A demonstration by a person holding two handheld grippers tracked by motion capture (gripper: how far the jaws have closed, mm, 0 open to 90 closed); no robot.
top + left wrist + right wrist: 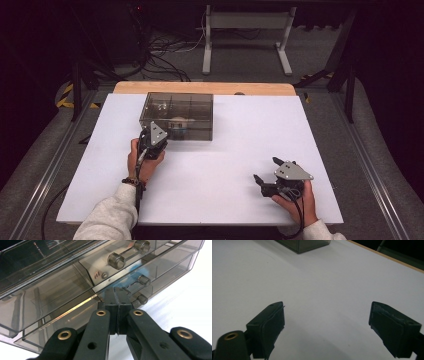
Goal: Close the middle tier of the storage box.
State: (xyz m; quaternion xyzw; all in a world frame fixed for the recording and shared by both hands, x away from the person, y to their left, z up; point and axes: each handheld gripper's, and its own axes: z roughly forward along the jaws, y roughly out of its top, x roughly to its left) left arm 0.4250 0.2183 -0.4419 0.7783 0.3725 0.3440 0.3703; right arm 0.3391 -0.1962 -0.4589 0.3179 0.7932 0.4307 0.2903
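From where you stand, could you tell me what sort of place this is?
Probably a lab or recording workspace, not a home: a white-topped table with a smoky transparent plastic drawer box, loose black cables on grey carpet, and a white metal stand in a dark room.

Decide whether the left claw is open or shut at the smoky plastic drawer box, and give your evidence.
Shut. In the left gripper view the left claw has its two pads pressed together with no gap, its tips at the drawer box front near a handle.

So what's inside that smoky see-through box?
Through the tinted drawer box dividers show, plus something pale with a bit of blue behind the front wall. The left tongs, shut at a lower drawer's handle, cover part of it; I cannot identify it.
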